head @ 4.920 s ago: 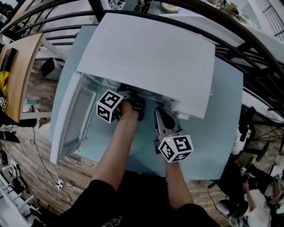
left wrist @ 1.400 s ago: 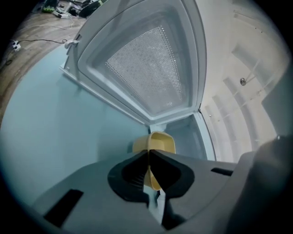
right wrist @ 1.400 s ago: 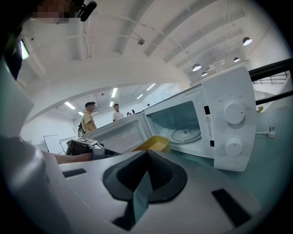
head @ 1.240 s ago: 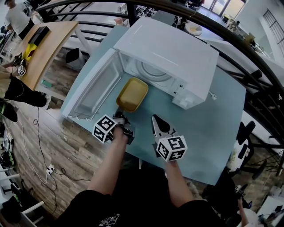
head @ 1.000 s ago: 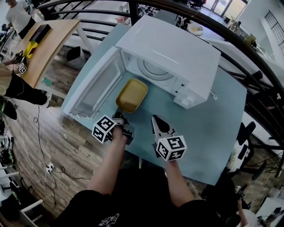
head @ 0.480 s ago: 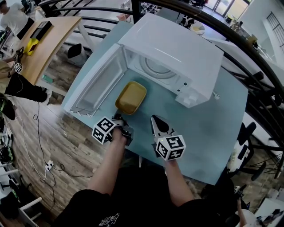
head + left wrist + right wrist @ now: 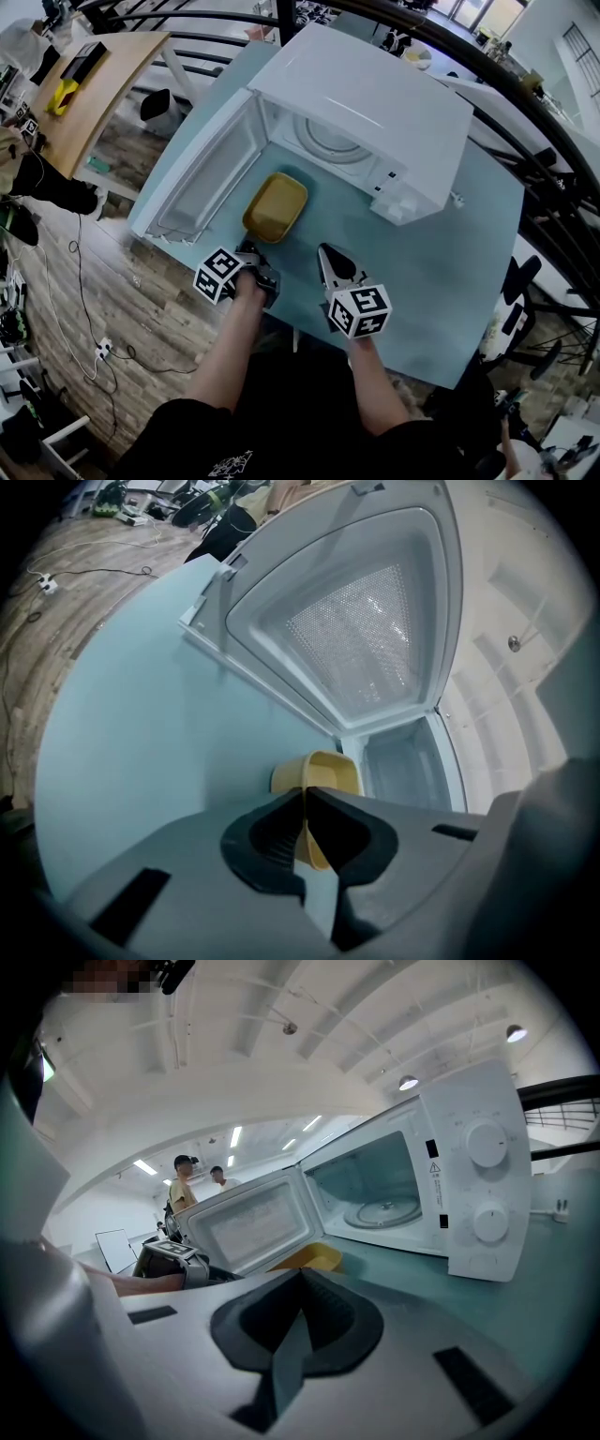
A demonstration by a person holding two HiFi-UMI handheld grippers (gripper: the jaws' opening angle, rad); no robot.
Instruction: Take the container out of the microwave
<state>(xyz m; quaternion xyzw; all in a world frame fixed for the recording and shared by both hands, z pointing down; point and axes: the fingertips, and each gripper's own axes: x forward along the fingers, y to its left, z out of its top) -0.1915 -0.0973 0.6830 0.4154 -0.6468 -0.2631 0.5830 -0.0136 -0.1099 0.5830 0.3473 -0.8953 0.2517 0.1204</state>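
The yellow container [image 7: 277,204] sits on the pale blue table [image 7: 450,272], just outside the white microwave [image 7: 366,103], whose door [image 7: 202,178] hangs open to the left. My left gripper [image 7: 251,251] is shut on the container's near rim; in the left gripper view the thin yellow edge of the container [image 7: 323,772] runs between the closed left gripper [image 7: 306,803] jaws. To its right, my right gripper [image 7: 326,251] rests on the table, shut and holding nothing. In the right gripper view the container [image 7: 309,1258] lies ahead on the left, and the glass turntable [image 7: 382,1211] is bare.
A black curved railing [image 7: 525,103] runs behind and to the right of the table. At far left stands a wooden desk [image 7: 84,84], with wood floor below. Two people [image 7: 183,1190] stand far off behind the open door. The table's near edge is right beside my hands.
Earlier my left gripper reached inside the microwave; the container now stands outside on the table. Over the last second the container and left gripper slid slightly toward me.
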